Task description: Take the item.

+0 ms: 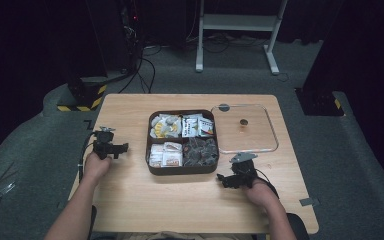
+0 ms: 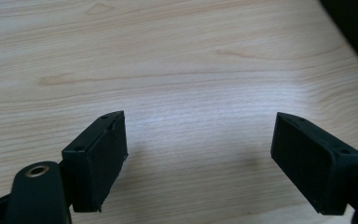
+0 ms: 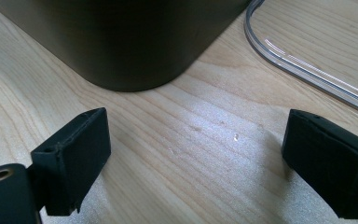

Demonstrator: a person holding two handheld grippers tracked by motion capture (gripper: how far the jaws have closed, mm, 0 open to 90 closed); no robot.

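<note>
On the pale wood-grain table (image 1: 130, 200), a dark brown rounded-square snack box with four compartments (image 1: 182, 170) sits at the centre, open, and its clear plastic lid with a small round knob (image 1: 245, 129) lies flat just to the right of it, touching or nearly so. Judging by this, the work is either at its start or its end: the lid is off, the compartments are full, and neither claw has anything in it. What remains, most likely, is to lift the lid and seat it on the box.

The left claw (image 1: 111, 146) rests near the left edge of the table, well apart from the box; in the left gripper view (image 2: 198, 154) its jaws stand wide and released over bare wood. The right claw (image 1: 228, 180) sits just near of the box's near-right corner, and in the right gripper view (image 3: 196, 163) its jaws are likewise spread with nothing between them, the box's smooth matte wall (image 3: 121, 42) and the lid's glossy curved rim (image 3: 307, 65) ahead of it.

The far-left compartment holds yellow and white wrapped pieces, the far-right one white sachets with printed labels, the near-left one pale wrapped packets, and the near-right one dark crinkled wrappers. The jaw pads look like blocky black rubber with bevelled tips.
</note>
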